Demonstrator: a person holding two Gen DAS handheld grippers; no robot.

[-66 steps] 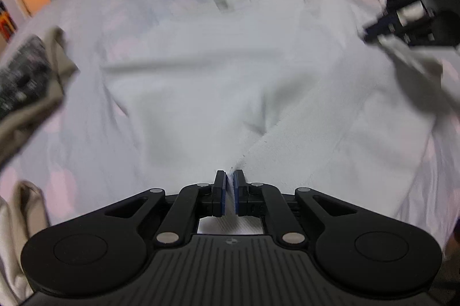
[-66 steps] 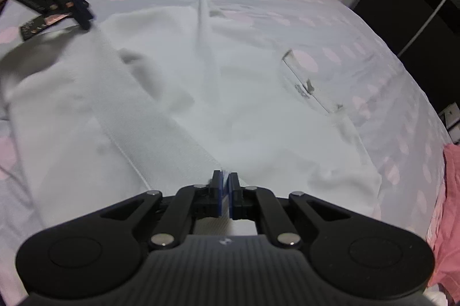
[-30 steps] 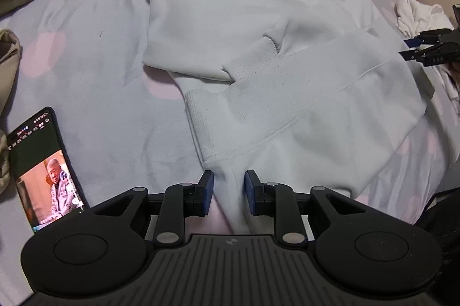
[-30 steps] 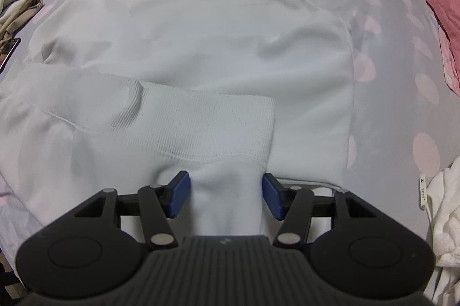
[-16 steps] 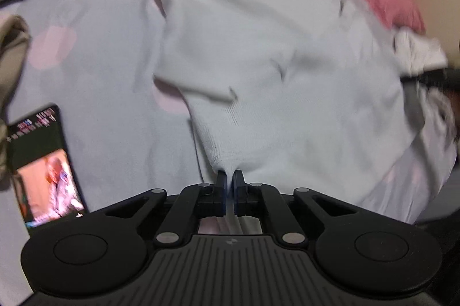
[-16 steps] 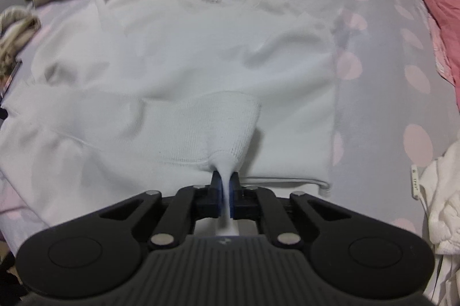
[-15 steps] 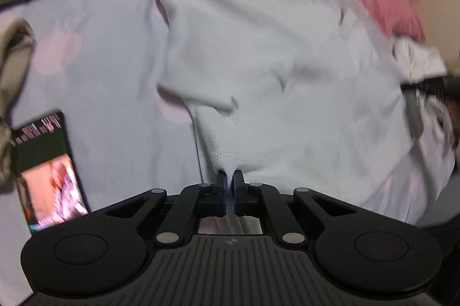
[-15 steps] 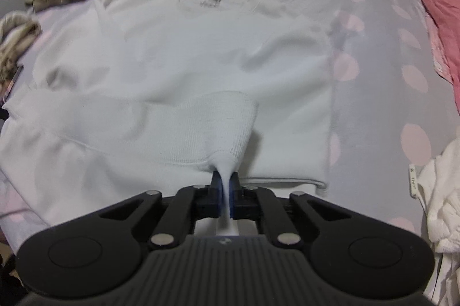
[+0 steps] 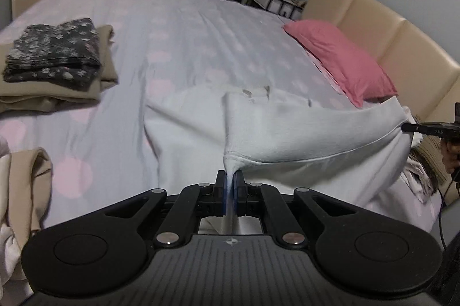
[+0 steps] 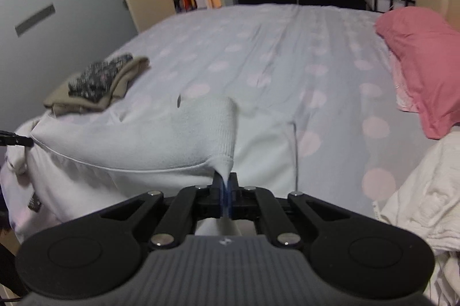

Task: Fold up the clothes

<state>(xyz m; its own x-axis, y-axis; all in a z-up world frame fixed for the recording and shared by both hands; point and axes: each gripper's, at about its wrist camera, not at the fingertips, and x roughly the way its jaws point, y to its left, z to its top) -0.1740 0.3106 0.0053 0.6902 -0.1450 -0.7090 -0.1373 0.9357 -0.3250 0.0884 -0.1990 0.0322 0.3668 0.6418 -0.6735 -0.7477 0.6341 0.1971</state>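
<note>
White ribbed knit, my sweatshirt (image 9: 302, 130) hangs stretched above the dotted bedspread (image 9: 187, 27), its hem pinched tight in my left gripper (image 9: 229, 191) and right gripper (image 10: 225, 192). Open bed lies beyond; the folded stack (image 9: 54, 59) sits left, perhaps touching nothing.

From my left camera, the right gripper (image 9: 402, 128) is cut off at the frame edge, only one dark tip showing. From the right camera, the left gripper (image 10: 31, 143) is cropped likewise. The white sweatshirt's (image 9: 302, 133) neck label is blurred, unreadable. The near hem hides behind my fingers (image 9: 220, 191).
</note>
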